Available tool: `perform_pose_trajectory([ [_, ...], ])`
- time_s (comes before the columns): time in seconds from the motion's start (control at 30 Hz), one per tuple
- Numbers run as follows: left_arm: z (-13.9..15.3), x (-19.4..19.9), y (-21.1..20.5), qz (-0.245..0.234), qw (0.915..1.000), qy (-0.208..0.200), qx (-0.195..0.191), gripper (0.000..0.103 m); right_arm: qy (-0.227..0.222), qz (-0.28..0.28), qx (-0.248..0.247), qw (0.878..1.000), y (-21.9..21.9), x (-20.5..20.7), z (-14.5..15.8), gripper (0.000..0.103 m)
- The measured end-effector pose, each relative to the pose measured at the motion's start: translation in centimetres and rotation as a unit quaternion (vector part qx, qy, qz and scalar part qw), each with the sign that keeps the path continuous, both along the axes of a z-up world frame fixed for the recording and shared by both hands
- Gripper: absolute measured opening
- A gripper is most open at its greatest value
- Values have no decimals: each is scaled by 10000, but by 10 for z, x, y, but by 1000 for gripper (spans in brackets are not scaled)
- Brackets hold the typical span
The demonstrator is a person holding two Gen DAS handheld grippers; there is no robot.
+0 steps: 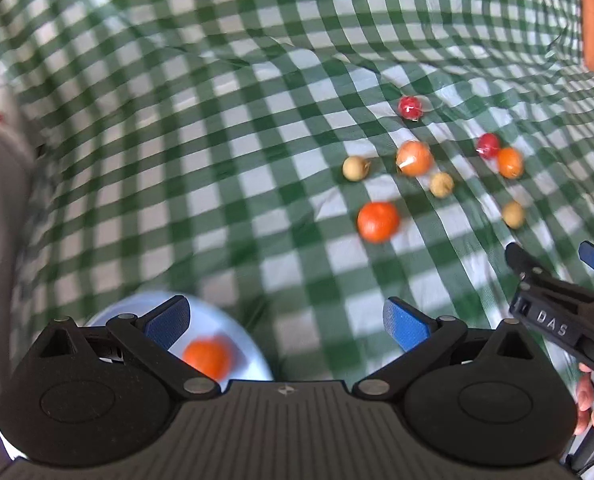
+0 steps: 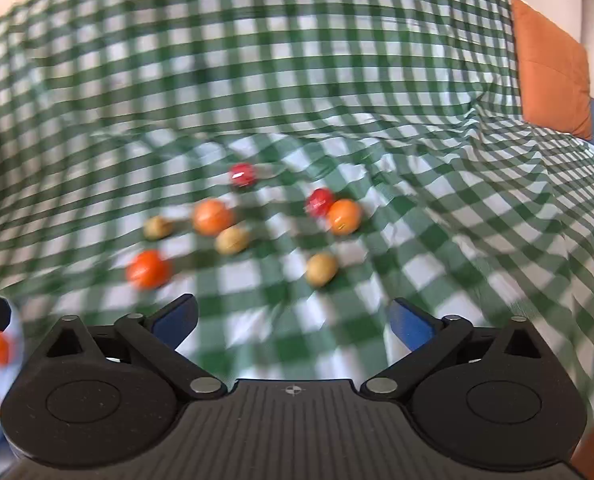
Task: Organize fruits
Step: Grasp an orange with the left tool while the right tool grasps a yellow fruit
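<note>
fruits (image 2: 233, 240): ahead of right gripper (image 2: 293, 320) | fingers (image 2: 411, 326): apart, empty

Both wrist views look down at shared fruits (image 1: 378, 222).

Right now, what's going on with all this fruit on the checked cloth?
A person holds a two-finger tool in each hand, sorting fruit. The left tool and right tool are both open and empty. One orange already sits on the pale plate. Eight fruits are loose on the green checked cloth: three orange, two red, three tan.
</note>
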State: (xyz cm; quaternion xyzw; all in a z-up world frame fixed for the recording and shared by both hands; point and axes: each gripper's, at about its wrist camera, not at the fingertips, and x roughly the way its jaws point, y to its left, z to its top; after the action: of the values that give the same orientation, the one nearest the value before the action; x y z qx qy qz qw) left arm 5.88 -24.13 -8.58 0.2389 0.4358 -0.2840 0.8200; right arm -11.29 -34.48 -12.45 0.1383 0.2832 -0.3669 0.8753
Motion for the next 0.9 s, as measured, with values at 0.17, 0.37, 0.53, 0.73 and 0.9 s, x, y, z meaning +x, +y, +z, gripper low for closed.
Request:
perform_pose_trajectory([
  [0.17, -42, 33, -60, -211, 9995, 184, 168, 103, 28, -337, 301, 9990, -57, 26, -38, 95],
  [0.37, -79, 55, -85, -159, 9988, 462, 47, 103, 324, -255, 121, 9991, -67, 43, -61, 100],
  [0.53, -78, 56, -83, -138, 9988, 457, -131, 85, 297, -224, 67, 9993, -66, 44, -62, 89],
  [0.73, -48, 21, -79, -678, 9973, 250, -133, 39, 253, -87, -326, 9991, -53, 41, -53, 27],
  [0.9, -11, 3, -47, -532, 9983, 179, -178, 39, -34, -389, -529, 9978, -51, 24, -38, 27],
])
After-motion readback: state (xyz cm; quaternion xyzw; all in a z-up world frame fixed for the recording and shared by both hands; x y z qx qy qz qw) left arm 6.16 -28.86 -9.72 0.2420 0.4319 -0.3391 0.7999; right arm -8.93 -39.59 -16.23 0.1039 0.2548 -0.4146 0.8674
